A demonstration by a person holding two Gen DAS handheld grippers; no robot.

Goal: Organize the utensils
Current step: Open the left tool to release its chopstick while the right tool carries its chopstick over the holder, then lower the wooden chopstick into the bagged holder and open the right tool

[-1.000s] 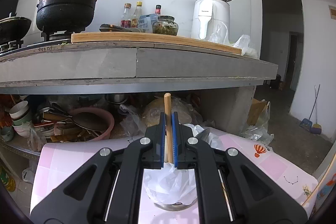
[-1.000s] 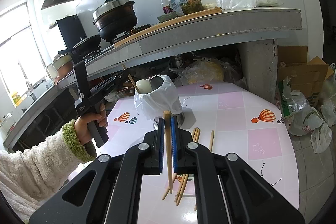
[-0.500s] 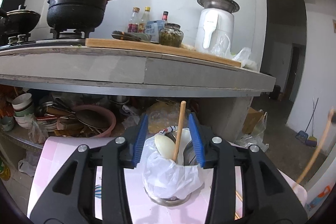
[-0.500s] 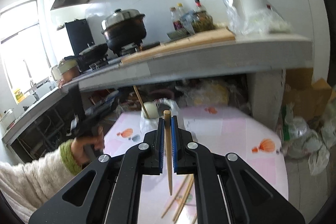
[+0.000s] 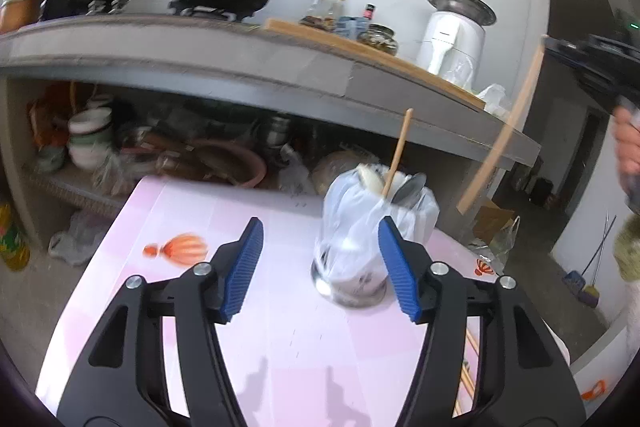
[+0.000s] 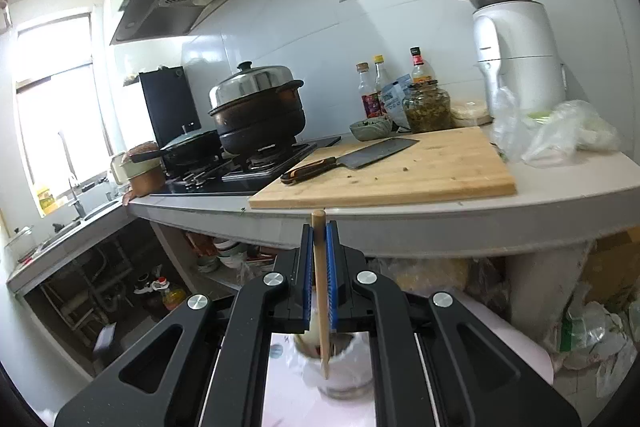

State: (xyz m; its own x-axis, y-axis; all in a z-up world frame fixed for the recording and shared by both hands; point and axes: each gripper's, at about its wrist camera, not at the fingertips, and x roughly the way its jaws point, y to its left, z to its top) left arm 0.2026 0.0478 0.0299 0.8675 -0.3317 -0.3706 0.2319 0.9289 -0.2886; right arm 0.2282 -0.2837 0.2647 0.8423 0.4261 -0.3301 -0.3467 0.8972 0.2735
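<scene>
A metal utensil holder (image 5: 360, 279) lined with a white plastic bag stands on the pink table (image 5: 192, 211). It holds one upright chopstick (image 5: 397, 151), a white spoon and a metal spoon. My left gripper (image 5: 320, 267) hovers just short of the holder. Its jaws are opening and nothing is between the blue pads. My right gripper (image 6: 320, 231) is shut on a second chopstick (image 6: 322, 315), held steeply with its lower tip over the holder (image 6: 344, 371). From the left wrist this gripper (image 5: 560, 53) and its chopstick (image 5: 505, 131) show at the upper right, above the holder.
Loose chopsticks (image 5: 467, 381) lie on the table at the near right. Behind it runs a concrete counter (image 6: 440, 223) with a cutting board (image 6: 400, 171), a cleaver, a black pot (image 6: 256, 123) and a white appliance. Bowls and bags crowd the shelf underneath.
My left gripper let go of its chopstick, which now stands in the holder, then opened wide and pulled back. My right gripper rose from the table with its chopstick to above the holder.
</scene>
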